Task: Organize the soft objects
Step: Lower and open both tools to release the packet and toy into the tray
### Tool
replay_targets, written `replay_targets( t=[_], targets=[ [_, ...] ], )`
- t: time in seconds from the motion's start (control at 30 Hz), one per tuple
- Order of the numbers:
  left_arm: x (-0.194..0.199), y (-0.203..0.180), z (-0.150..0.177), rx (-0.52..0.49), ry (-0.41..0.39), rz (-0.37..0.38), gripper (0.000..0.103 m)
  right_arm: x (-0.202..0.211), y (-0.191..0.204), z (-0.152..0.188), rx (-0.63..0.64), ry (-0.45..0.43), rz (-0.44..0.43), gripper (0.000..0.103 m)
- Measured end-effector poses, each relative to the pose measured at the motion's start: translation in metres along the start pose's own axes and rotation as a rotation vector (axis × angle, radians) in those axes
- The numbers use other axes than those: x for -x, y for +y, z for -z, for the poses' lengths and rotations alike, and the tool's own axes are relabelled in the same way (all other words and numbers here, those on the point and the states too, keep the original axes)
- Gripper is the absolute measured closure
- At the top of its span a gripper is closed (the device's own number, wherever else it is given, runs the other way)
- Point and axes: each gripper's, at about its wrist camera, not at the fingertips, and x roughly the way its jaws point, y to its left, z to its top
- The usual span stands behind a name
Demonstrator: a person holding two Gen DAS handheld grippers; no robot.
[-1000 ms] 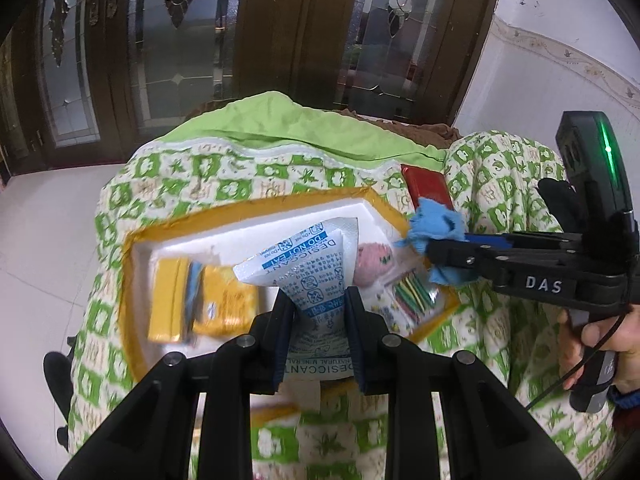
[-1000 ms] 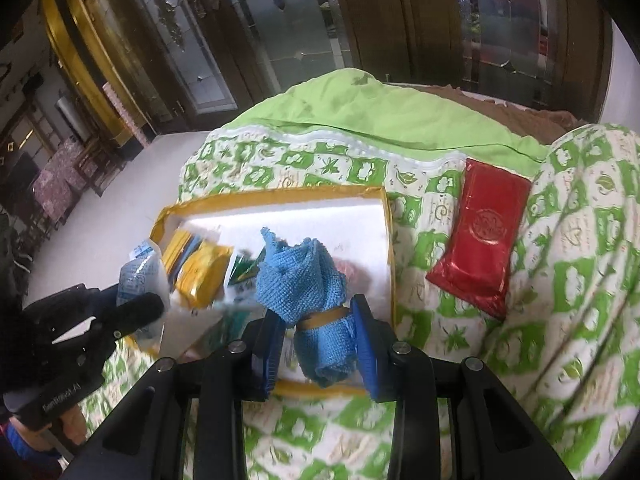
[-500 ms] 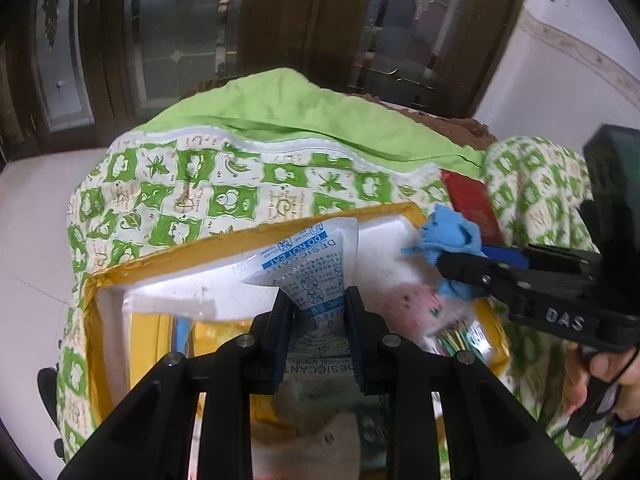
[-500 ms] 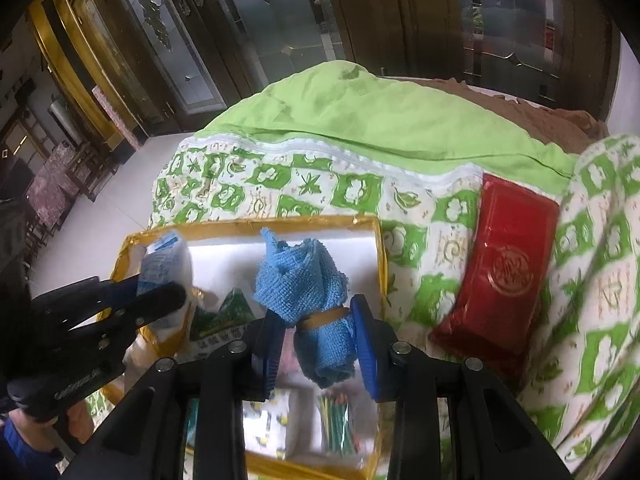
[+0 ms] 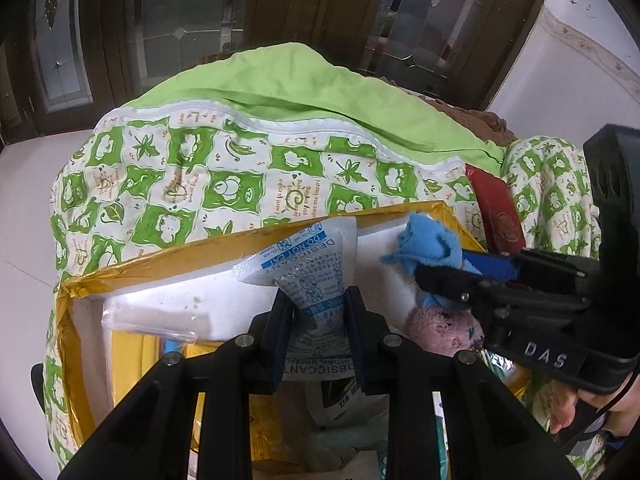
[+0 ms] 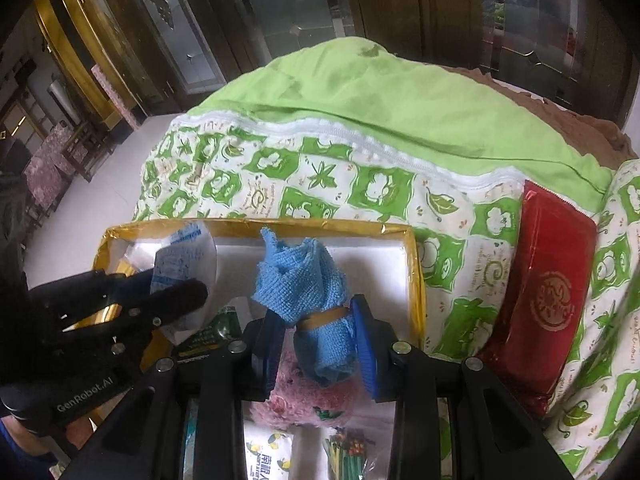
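Both grippers hang over the gold-rimmed box (image 6: 416, 264): left gripper (image 5: 318, 316) clamped on a desiccant sachet (image 5: 308, 276), right gripper (image 6: 318, 344) clamped on a rolled blue cloth (image 6: 308, 284).

Banded blue cloth (image 6: 316, 304), desiccant sachet (image 5: 316, 276), upright

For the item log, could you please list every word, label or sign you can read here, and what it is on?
"DESICCANT" and "DO NOT EAT": desiccant packet, held by the left tool.
"NATURAL MINERAL": same packet, lower edge.
"DAS": right tool, on its body.
"GenRobot.AI": left tool's body, right wrist view.
"I want to make ... happy!": quilt, partly legible.
Round gold emblem: red packet, unreadable.
Packets in the box: print too small.
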Motion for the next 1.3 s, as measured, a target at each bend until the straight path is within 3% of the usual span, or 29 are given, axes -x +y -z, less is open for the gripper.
replay_targets(
  t=[0.2,0.7,0.83,1.03,1.3],
  targets=[
    [-0.016,0.004,-0.002,0.029,0.052,-0.015,0.077,-0.007,-0.004,0.004,-0.003,0.017,0.024,0.068],
    [-0.015,0.001,-0.001,0.024,0.037,-0.013,0.073,-0.005,0.0,0.003,-0.009,-0.028,-0.006,0.064],
    [-0.013,0.003,-0.001,0.032,0.029,-0.014,0.073,-0.002,0.0,0.003,-0.013,-0.043,-0.008,0.057],
    [-0.002,0.007,0.001,0.047,0.002,-0.017,0.054,0.009,-0.001,0.004,-0.029,-0.082,-0.009,0.054],
    [0.021,-0.004,0.006,0.023,-0.039,-0.028,0.043,0.037,0.004,0.013,-0.066,-0.15,-0.024,0.044]
  ],
)
